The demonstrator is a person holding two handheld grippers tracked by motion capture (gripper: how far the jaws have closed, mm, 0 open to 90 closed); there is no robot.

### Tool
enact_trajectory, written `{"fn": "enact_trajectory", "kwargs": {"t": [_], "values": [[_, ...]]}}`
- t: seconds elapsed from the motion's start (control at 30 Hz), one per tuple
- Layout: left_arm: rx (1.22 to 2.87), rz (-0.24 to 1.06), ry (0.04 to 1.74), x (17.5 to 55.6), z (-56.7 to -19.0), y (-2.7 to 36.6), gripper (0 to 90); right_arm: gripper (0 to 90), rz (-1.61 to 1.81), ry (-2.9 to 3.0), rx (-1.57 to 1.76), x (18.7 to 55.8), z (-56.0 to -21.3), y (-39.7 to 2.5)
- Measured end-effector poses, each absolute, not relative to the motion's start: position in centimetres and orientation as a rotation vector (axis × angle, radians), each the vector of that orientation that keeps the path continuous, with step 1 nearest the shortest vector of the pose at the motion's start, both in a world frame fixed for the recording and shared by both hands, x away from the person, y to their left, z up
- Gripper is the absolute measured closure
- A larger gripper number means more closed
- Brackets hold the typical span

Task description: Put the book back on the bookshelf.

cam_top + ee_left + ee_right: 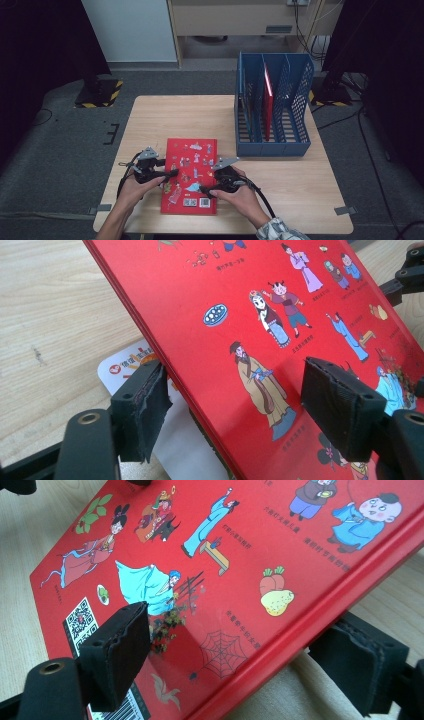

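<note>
On the wooden counter (150,120), the left gripper (167,174) sits at the left edge of a red picture book (192,165); its jaws are spread, one under the lifted edge, one over the cover, neither pressing. The book lies near the counter's front edge, cover up, showing cartoon figures. At its right edge the right gripper (204,190) also straddles it with spread jaws. Farther right stands a blue file rack (272,145) holding a red book (268,107).
</note>
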State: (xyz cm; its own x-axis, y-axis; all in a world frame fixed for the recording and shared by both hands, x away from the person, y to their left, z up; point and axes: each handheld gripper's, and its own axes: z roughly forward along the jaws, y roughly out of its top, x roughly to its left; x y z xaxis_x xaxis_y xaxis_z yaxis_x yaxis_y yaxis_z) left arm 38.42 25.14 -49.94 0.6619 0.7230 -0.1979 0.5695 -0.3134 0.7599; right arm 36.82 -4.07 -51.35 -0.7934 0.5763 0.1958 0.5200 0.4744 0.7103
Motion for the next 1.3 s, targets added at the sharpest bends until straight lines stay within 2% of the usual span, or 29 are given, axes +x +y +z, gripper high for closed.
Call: {"fn": "enact_trajectory", "kwargs": {"t": [0.67, 1.0, 1.3], "values": [[2.019, 0.239, 0.993, 38.4, -49.2, 25.2, 31.8, 19.6, 1.227, 2.609, 0.999, 36.8, -50.9, -4.2], [2.008, 0.276, 0.968, 38.7, -47.8, 25.3, 38.5, 29.2, 1.213, 2.573, 1.001, 37.3, -49.5, -4.6], [2.020, 0.300, 0.964, 39.6, -46.7, 25.0, 43.0, 33.1, 1.165, 2.564, 1.017, 38.5, -48.5, -4.8]]}}
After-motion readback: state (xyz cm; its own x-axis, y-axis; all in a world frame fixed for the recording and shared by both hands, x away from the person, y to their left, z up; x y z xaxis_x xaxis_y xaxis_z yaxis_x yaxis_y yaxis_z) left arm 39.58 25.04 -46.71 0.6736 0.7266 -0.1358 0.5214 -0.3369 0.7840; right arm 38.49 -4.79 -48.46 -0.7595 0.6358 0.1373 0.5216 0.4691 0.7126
